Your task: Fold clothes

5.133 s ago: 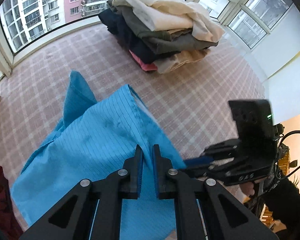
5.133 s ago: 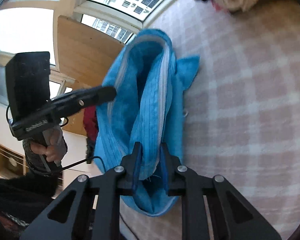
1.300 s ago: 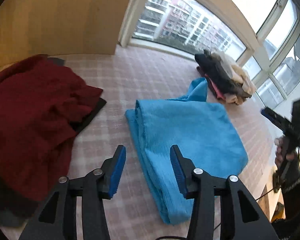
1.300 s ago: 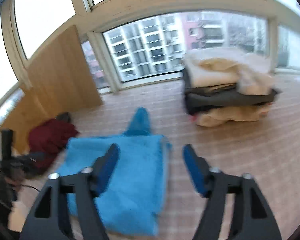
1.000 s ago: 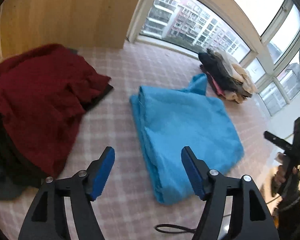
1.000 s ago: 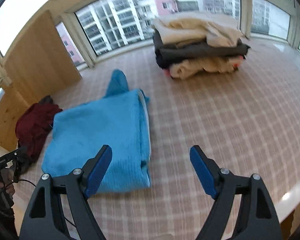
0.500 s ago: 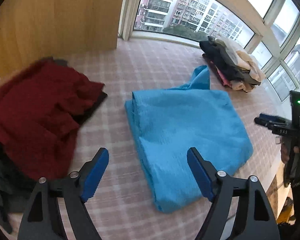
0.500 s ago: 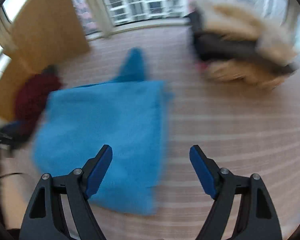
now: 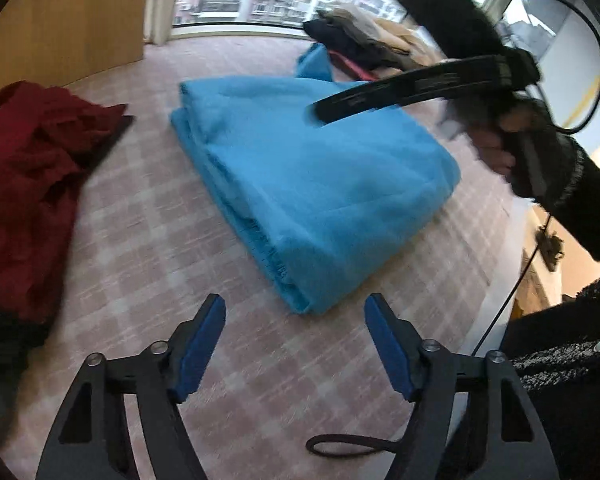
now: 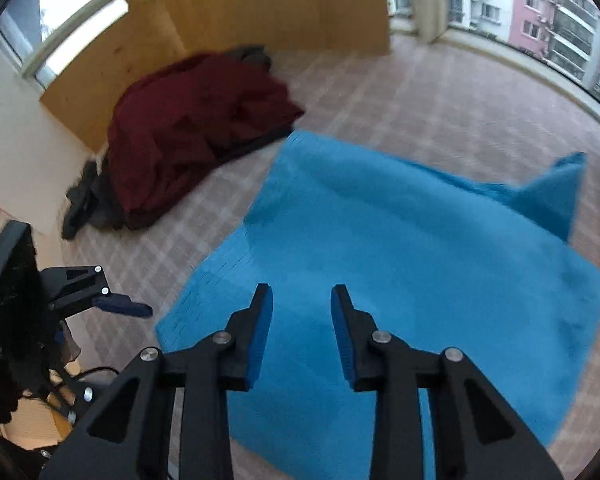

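Clothes: the blue garment (image 9: pixel 312 184) lies folded mid-bench, released since it was held up. The right gripper (image 10: pixel 302 320) has been swung over it, jaws just narrowed, nothing between; the left gripper (image 9: pixel 296 340) waits wide at its near corner. Another fold seems due.

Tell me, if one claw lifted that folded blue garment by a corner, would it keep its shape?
Probably not. The blue garment lies in soft stacked layers with rounded edges, so it would likely droop and unfold. It looks thin, so probably light. Pushed across the checked cloth, it would more likely bunch than slide whole.
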Demonstrator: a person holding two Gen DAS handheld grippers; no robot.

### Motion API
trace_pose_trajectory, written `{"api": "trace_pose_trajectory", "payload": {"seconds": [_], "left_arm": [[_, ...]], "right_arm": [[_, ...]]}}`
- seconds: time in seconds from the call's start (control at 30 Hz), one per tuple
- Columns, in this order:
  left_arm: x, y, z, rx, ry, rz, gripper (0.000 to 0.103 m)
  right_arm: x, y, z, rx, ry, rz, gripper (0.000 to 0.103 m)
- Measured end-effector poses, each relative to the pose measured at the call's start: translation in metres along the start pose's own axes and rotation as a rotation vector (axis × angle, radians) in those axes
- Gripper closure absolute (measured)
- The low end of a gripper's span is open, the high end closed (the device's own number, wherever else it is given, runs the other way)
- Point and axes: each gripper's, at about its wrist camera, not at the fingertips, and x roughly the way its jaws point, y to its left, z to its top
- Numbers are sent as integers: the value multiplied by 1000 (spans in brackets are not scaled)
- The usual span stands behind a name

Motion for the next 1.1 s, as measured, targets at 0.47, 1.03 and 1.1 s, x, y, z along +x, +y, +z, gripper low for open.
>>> {"api": "trace_pose_trajectory", "payload": {"seconds": [0.47,1.03,1.1], "left_arm": [[24,-52,7,268,107,-141,42],[26,-65,52,268,169,-84,45],[48,-52,45,227,235,-56,47]], "right_arm": [[44,-5,1,84,80,-64,75],[-59,-79,-118,224,-15,-112,63],[-43,-101,-130,305,32,-71,61]]}}
